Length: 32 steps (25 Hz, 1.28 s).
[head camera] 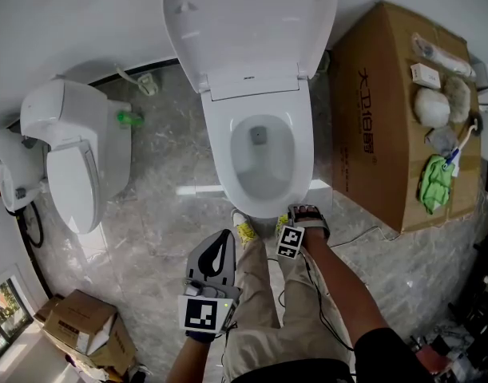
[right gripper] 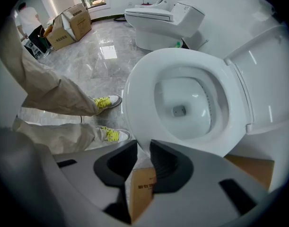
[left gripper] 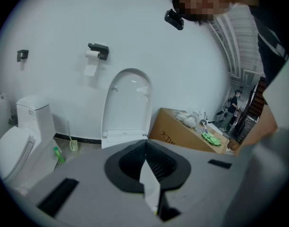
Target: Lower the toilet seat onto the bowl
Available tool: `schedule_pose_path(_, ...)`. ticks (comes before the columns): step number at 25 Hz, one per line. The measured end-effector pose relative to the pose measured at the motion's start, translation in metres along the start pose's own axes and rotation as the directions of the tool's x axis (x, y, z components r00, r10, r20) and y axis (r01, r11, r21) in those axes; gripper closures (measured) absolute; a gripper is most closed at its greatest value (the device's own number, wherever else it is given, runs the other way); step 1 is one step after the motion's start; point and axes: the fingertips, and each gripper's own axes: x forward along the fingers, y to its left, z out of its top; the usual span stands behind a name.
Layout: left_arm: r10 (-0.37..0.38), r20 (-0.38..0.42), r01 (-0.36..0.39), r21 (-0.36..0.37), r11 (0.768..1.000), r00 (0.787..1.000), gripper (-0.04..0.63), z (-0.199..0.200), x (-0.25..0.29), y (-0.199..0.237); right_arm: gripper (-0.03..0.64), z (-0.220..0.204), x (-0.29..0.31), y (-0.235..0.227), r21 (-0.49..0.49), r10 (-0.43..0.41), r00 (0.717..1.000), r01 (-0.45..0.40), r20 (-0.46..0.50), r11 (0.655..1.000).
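In the head view, the toilet seat (head camera: 220,146) lies flat on the bowl (head camera: 263,170), with the lid (head camera: 247,22) raised behind it. In the left gripper view, the left hand-held gripper (left gripper: 146,148) is pressed together and holds nothing. In the right gripper view, the right hand-held gripper (right gripper: 143,150) pinches the seat's front edge.

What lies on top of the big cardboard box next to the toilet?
A green cloth, a small white box and some whitish bundles. What lies under them cannot be seen.

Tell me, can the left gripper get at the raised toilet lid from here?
Probably yes: nothing stands between the left gripper and the lid. It would need a stretch forward over the open bowl, whose far end the lid stands at.
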Motion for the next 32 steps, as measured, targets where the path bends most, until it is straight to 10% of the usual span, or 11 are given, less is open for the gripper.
schedule_pose_path(6,-0.006,0.022,0.006,0.009,1.000,1.000,0.591,0.011,-0.003,-0.001,0.531,0.002,0.001,0.000,0.024,0.025,0.999,-0.024,-0.031,0.999)
schedule_pose_path(13,0.007,0.044,-0.007,0.013,1.000,0.999,0.591,0.055,-0.023,-0.008,0.620,-0.007,-0.063,-0.044,0.272,-0.084,0.995,0.066,0.054,0.960)
schedule_pose_path(21,-0.012,0.132,0.005,0.056,0.998,0.991,0.591,0.141,-0.058,-0.027,0.621,-0.017,-0.216,-0.129,0.575,-0.196,0.954,0.032,0.225,0.818)
schedule_pose_path(26,-0.036,0.196,0.019,0.088,0.996,0.980,0.591,0.200,-0.081,-0.035,0.623,-0.003,-0.350,-0.194,0.716,-0.365,0.857,-0.007,0.365,0.698)
schedule_pose_path(32,-0.038,0.295,0.003,0.118,0.993,0.955,0.591,0.259,-0.095,-0.045,0.623,-0.005,-0.500,-0.264,0.766,-0.570,0.671,0.004,0.475,0.643)
